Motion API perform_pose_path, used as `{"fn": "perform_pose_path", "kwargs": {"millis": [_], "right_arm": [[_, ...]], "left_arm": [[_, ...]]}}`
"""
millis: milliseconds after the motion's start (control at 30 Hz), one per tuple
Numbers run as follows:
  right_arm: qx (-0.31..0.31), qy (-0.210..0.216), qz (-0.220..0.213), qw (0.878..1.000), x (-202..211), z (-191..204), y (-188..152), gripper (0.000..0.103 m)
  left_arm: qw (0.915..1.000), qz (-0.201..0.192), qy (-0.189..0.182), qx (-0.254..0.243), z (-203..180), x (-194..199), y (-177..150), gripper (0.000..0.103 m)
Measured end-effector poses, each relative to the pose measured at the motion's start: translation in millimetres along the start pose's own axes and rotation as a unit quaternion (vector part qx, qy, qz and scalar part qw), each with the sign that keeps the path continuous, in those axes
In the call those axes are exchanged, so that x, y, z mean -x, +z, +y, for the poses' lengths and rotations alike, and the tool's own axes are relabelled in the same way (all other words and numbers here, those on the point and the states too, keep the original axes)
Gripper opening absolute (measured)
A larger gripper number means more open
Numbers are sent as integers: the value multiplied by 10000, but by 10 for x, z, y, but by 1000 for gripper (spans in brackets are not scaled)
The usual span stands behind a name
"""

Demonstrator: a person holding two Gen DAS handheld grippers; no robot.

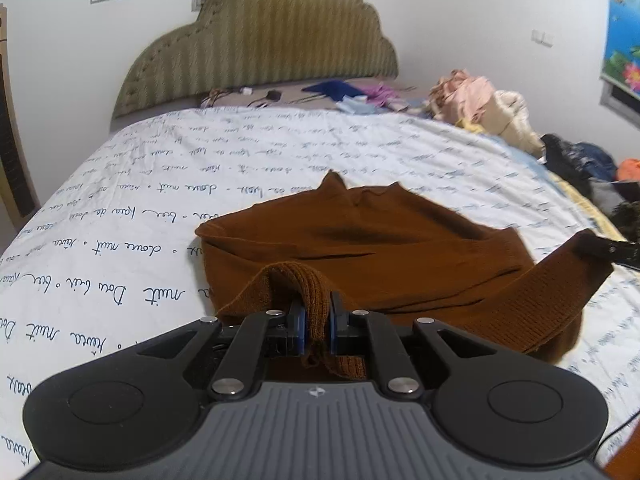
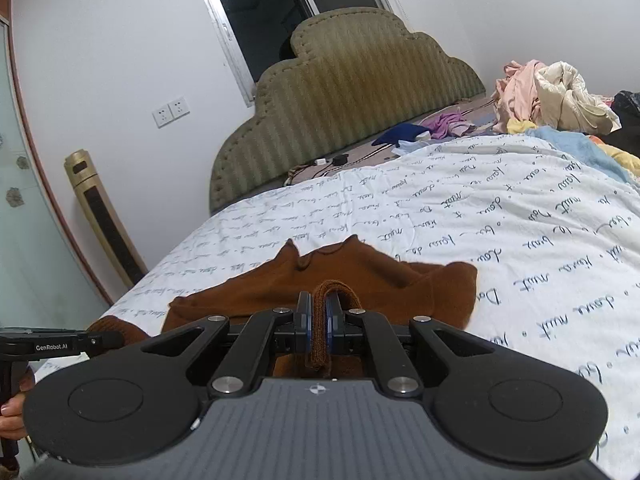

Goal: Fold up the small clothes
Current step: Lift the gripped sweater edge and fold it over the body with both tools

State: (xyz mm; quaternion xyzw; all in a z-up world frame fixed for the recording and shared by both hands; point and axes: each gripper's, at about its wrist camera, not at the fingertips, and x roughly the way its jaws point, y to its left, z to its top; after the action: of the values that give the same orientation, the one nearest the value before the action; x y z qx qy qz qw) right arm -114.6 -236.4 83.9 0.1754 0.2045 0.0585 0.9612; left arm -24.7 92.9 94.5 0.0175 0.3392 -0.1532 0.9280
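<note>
One brown sweater (image 1: 360, 248) on one bed (image 1: 140, 200), two grippers (both fingers clamped on ribbed hem); left gripper (image 1: 318, 320), right gripper (image 2: 319, 320)

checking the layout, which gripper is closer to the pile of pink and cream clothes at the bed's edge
Right. The pile of clothes lies on the right gripper's side of the bed; the left gripper holds the brown sweater's other end, farther from it.

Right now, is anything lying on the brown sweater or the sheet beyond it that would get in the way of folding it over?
Nothing visible does. Both the left gripper and right gripper already pinch the brown sweater's ribbed hem, and the white sheet ahead is bare. The clothes pile sits far off near the headboard.
</note>
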Motion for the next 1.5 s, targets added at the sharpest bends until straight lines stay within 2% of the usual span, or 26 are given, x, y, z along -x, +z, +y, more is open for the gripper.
{"fn": "perform_pose_path", "kwargs": {"millis": [200,467,967,1233,1500], "right_arm": [[-66,-203,-21,9998,-235,-51,73,11],[-242,-238,-157,9993,-353,-90,110,11],[-649,-463,-264,9965,-686,-316,267,11],[-715,-572,-214,9956,-1082,-419,416,11],[-840,-751,56,9936,-1600,-584,469,11]], "left_arm": [[9997,146,202,-6,-17,-196,118,11],[9991,205,340,-115,-78,-352,247,11],[9985,282,468,-89,-55,-768,575,11],[9967,321,725,-189,-34,-1182,813,11],[9933,698,891,-228,5,-1771,881,11]]}}
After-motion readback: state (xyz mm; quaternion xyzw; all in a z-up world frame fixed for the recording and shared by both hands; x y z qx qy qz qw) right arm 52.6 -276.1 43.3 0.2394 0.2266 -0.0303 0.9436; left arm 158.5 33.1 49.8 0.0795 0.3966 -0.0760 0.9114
